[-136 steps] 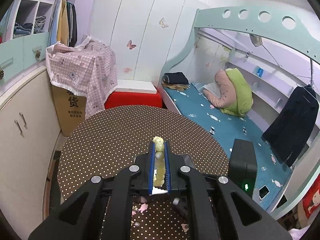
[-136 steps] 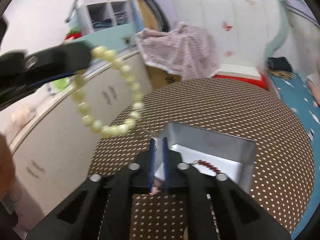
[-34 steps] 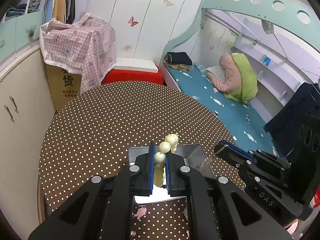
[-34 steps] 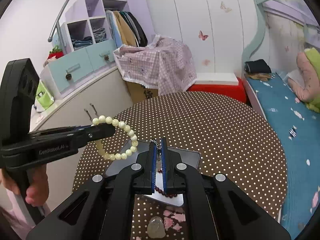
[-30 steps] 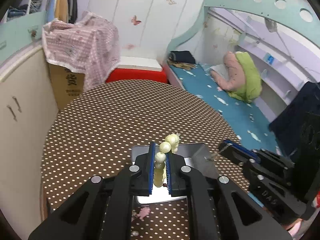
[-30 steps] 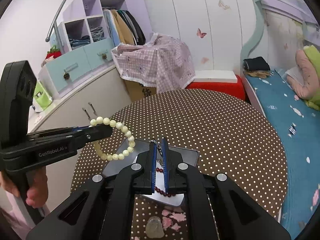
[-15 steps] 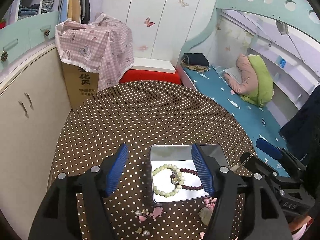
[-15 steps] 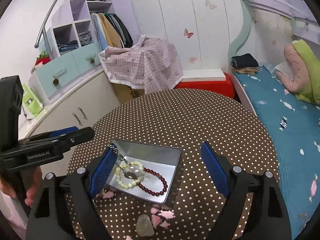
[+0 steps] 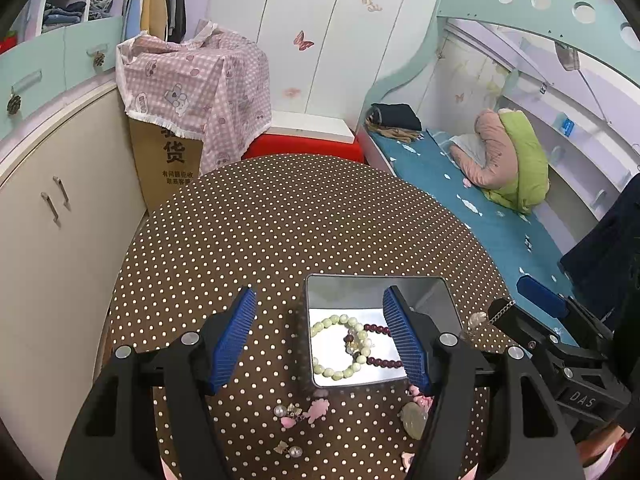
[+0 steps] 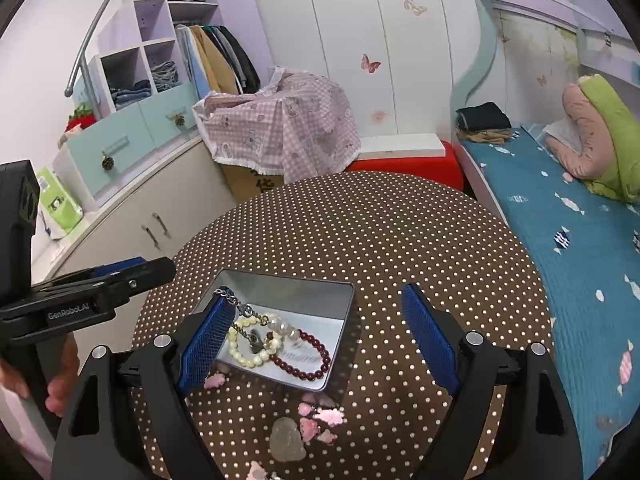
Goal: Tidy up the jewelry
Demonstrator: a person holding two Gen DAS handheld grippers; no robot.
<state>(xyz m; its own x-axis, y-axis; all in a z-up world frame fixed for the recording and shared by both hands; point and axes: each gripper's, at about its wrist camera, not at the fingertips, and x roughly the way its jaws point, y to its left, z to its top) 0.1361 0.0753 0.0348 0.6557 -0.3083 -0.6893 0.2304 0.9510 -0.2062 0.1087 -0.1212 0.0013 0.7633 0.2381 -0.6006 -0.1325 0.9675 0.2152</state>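
Observation:
A shiny metal tin [image 9: 436, 304] [image 10: 340, 312] stands on the brown dotted round table [image 9: 280, 216]. Inside lie a pale green bead bracelet [image 9: 324, 368] [image 10: 240, 354], a dark red bead bracelet [image 9: 378, 362] [image 10: 312, 360] and a chain with a pendant [image 10: 250, 320]. My left gripper [image 9: 324, 344] is open and empty, above the tin's left side. My right gripper [image 10: 318, 346] is open and empty, over the tin; the chain's upper end touches its left finger pad [image 10: 208, 336].
Loose pink flower pieces [image 9: 312, 416] [image 10: 320, 416], pearl earrings [image 9: 288, 450] and a pale stone pendant [image 9: 414, 420] [image 10: 286, 444] lie on the table in front of the tin. Cabinets stand left, a bed right.
Both grippers opened about a second ago. The green bracelet dropped from my left gripper and the chain from my right into the tin. Both grippers have since drawn closer.

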